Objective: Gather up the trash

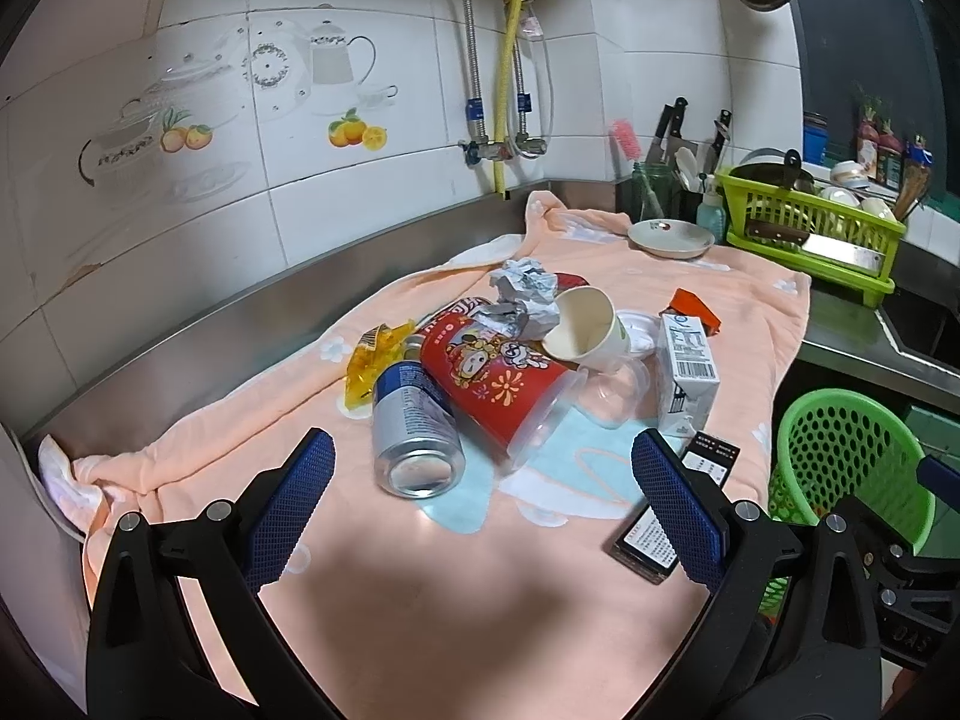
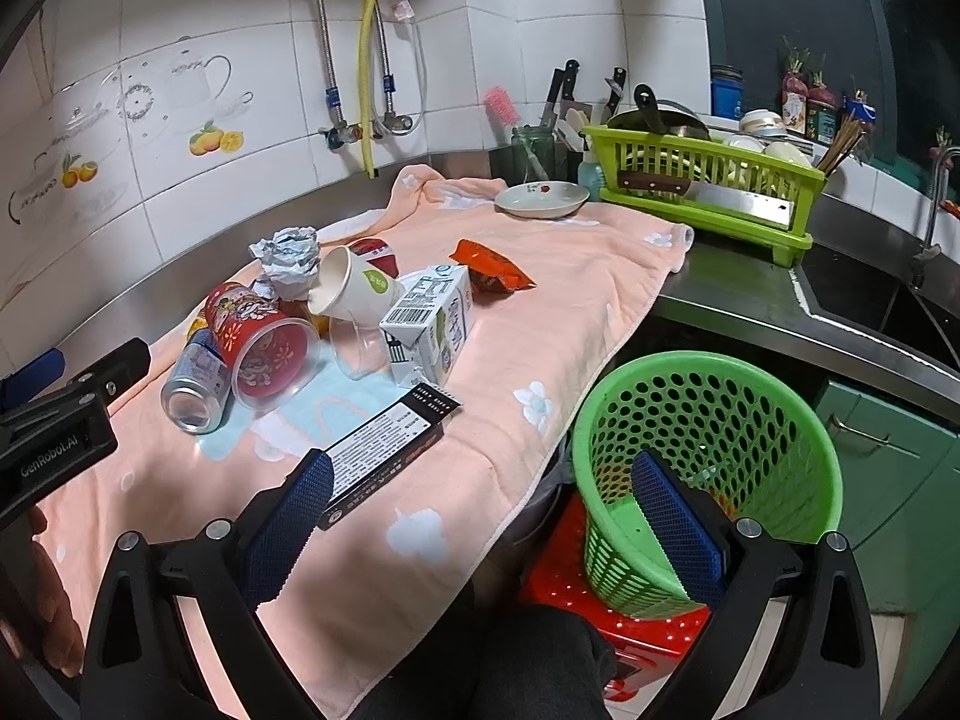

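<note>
A pile of trash lies on a pink towel [image 1: 420, 588]: a silver can [image 1: 414, 429] on its side, a red printed plastic cup [image 1: 498, 381], crumpled foil [image 1: 525, 288], a white paper cup [image 1: 585, 324], a milk carton [image 1: 687, 372], a yellow wrapper [image 1: 375, 360], an orange packet [image 2: 492, 264] and a black flat box [image 2: 387, 447]. My left gripper [image 1: 483, 468] is open and empty, just short of the can. My right gripper [image 2: 480, 492] is open and empty over the towel's edge, between the black box and a green mesh basket [image 2: 714, 468].
The green basket stands on a red stool [image 2: 648, 624] beside the counter. A plate [image 2: 543, 198], a green dish rack [image 2: 708, 180] with a cleaver, a knife block and a sink [image 2: 888, 300] sit at the back right. Tiled wall with pipes behind.
</note>
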